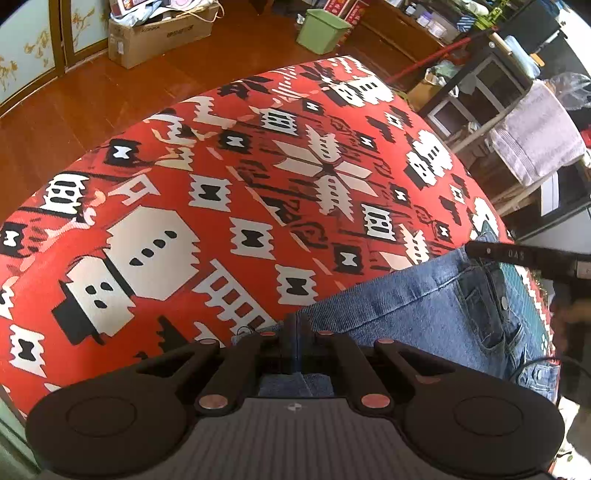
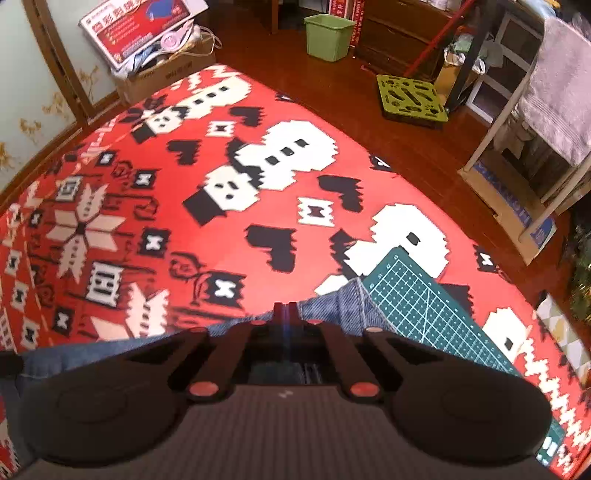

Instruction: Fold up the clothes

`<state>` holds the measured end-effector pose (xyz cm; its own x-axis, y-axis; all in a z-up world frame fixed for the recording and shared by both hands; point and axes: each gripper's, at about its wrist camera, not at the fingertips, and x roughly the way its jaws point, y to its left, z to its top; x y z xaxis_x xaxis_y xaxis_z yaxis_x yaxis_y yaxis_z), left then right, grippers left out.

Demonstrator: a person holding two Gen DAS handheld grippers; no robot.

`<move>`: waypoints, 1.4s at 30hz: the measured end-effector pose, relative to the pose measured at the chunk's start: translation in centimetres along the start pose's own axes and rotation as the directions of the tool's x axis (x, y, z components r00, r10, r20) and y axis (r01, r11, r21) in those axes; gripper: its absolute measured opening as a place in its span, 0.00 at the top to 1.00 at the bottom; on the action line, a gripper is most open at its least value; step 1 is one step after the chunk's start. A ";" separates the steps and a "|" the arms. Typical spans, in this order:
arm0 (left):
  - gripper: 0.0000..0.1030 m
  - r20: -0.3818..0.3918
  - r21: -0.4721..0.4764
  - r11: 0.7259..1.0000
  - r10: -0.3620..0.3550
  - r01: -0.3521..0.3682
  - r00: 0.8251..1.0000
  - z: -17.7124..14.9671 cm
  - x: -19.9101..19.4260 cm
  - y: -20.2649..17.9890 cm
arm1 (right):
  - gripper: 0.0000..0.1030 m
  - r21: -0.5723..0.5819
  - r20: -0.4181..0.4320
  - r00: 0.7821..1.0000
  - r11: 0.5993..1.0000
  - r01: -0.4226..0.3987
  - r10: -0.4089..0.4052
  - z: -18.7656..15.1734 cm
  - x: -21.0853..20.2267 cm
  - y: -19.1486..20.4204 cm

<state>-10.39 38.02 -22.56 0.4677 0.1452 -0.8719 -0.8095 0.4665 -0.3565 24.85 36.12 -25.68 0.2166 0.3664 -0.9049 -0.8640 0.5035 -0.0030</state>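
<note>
A blue denim garment (image 1: 424, 306) lies on the red patterned cloth (image 1: 221, 206) at the near right. My left gripper (image 1: 295, 321) is shut on its near edge, with denim pinched between the fingers. The right gripper's black finger (image 1: 517, 256) shows at the right, over the waistband. In the right wrist view the denim garment (image 2: 332, 306) spreads under and to the left of my right gripper (image 2: 285, 312), which is shut on its edge. A corner of the denim rests on a green cutting mat (image 2: 424, 306).
The red cloth (image 2: 221, 177) covers a table above a wooden floor (image 1: 74, 99). Beyond it stand a green bin (image 2: 328, 35), a cardboard box (image 1: 159, 35), a green crate (image 2: 412, 98), and a rack with a grey towel (image 2: 561, 99).
</note>
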 end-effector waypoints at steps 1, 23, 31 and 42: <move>0.97 -0.001 0.001 1.000 0.001 -0.001 1.000 0.0 0.0 0.0 | 1.00 0.002 0.002 1.000 1.000 -0.004 0.004 0.1 0.1 -0.1; 0.97 0.005 0.012 1.000 0.018 -0.018 1.000 0.0 0.1 -0.4 | 1.00 0.121 0.056 0.998 0.992 0.034 -0.041 0.1 -0.2 -3.1; 0.97 0.010 0.038 0.999 0.025 -0.025 1.000 -0.1 0.1 -0.7 | 1.00 0.126 0.087 0.995 0.992 0.033 -0.045 1.4 0.5 -3.2; 0.97 0.008 0.152 0.988 0.027 -0.028 1.000 0.4 -1.0 -3.0 | 0.98 0.284 0.128 0.988 0.958 0.047 -0.087 -3.6 -6.4 -7.5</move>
<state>-8.26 36.79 -20.48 0.4484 0.1650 -0.8785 -0.7592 0.5891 -0.2768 28.33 27.14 -21.44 0.3469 0.4183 -0.8394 -0.6881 0.7217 0.0753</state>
